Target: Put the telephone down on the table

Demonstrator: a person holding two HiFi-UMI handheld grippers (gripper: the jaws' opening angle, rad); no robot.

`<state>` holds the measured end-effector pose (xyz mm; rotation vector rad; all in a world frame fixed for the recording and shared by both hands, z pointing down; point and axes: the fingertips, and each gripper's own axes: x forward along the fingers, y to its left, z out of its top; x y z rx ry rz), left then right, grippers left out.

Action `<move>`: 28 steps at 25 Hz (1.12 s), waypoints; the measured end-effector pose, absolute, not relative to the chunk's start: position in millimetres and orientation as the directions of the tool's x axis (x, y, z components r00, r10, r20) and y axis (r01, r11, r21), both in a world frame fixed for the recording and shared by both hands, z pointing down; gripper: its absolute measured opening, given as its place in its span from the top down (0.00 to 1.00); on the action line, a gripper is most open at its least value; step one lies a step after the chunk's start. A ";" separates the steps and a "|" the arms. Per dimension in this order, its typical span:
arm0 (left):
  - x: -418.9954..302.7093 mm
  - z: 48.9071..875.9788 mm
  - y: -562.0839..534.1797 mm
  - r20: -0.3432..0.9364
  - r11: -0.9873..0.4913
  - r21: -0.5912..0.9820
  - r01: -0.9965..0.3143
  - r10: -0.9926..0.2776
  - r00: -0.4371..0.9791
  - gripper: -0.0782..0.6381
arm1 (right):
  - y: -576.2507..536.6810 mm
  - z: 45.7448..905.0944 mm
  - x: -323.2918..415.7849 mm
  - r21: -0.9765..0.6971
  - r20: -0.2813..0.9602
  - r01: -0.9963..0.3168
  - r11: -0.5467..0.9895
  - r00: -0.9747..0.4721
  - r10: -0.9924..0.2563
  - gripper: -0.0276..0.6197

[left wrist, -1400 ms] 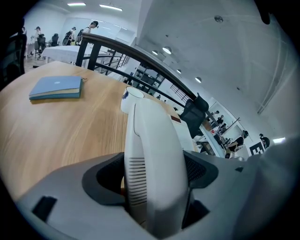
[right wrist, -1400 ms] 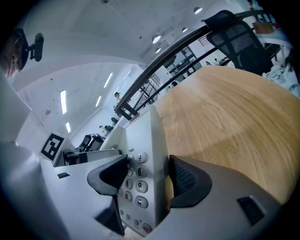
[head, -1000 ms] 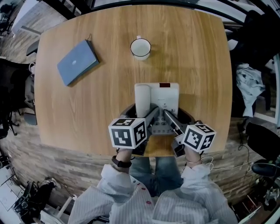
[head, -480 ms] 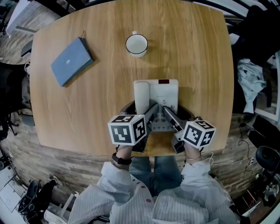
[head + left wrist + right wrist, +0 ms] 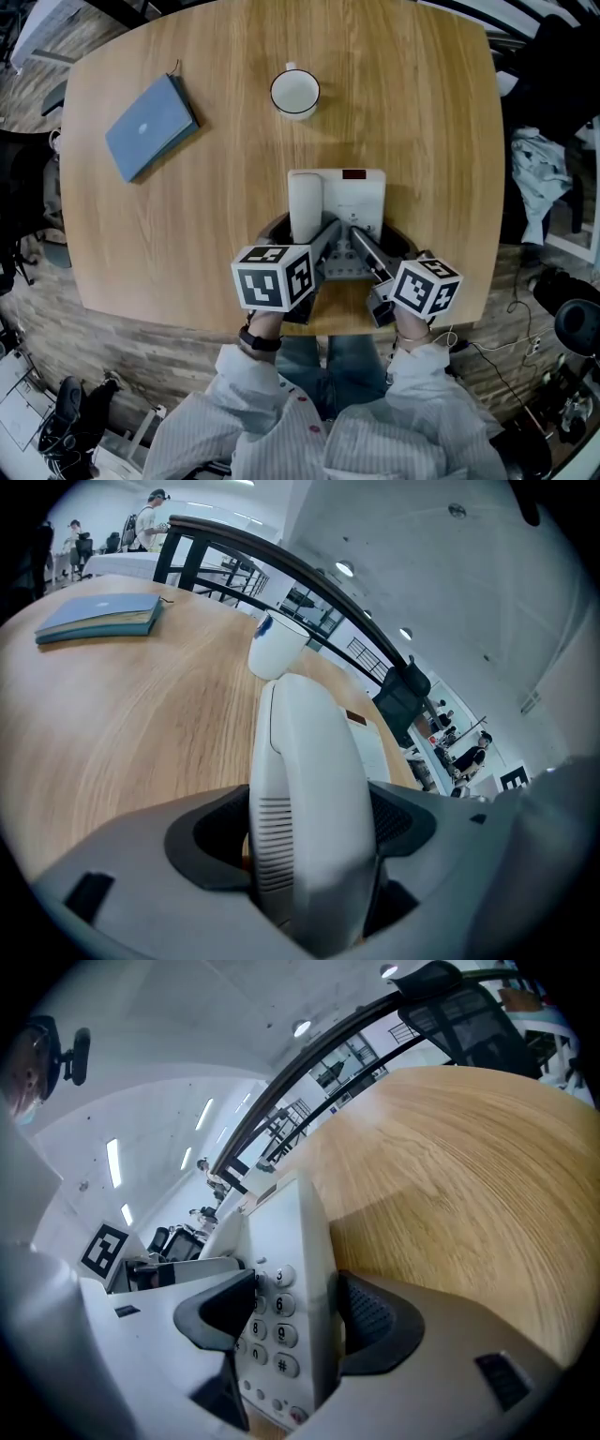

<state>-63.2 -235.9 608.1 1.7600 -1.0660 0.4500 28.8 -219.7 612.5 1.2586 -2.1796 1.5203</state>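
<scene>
A white desk telephone [image 5: 352, 199] with its handset [image 5: 305, 206] on the left side is held over the near edge of the round wooden table [image 5: 187, 225]. My left gripper [image 5: 317, 246] is shut on the handset end [image 5: 305, 827]. My right gripper [image 5: 364, 246] is shut on the keypad side of the telephone body [image 5: 281, 1307], one jaw on the keys, the other on its right edge. In the head view a shadow lies under the telephone; whether it touches the tabletop I cannot tell.
A white mug [image 5: 295, 92] stands beyond the telephone, also seen as the mug [image 5: 277, 647]. A blue notebook [image 5: 150, 127] lies at the far left, the same notebook [image 5: 98, 616]. A dark chair [image 5: 14, 187] stands left of the table, clothing [image 5: 536, 178] right.
The head camera shifted slightly, so the table contents moved a little in view. The telephone and both grippers keep the same hold and place.
</scene>
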 end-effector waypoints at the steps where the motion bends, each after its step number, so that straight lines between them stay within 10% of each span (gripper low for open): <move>1: -63.4 608.6 -236.2 0.704 -0.122 0.557 -0.822 -0.456 0.545 0.37 | -219.9 613.1 28.7 -0.673 0.586 -0.732 0.110 -0.618 -0.525 0.53; 28: -74.8 599.8 -235.9 0.664 -0.136 0.553 -0.822 -0.524 0.534 0.37 | -222.0 602.8 36.9 -0.635 0.566 -0.749 0.189 -0.618 -0.545 0.53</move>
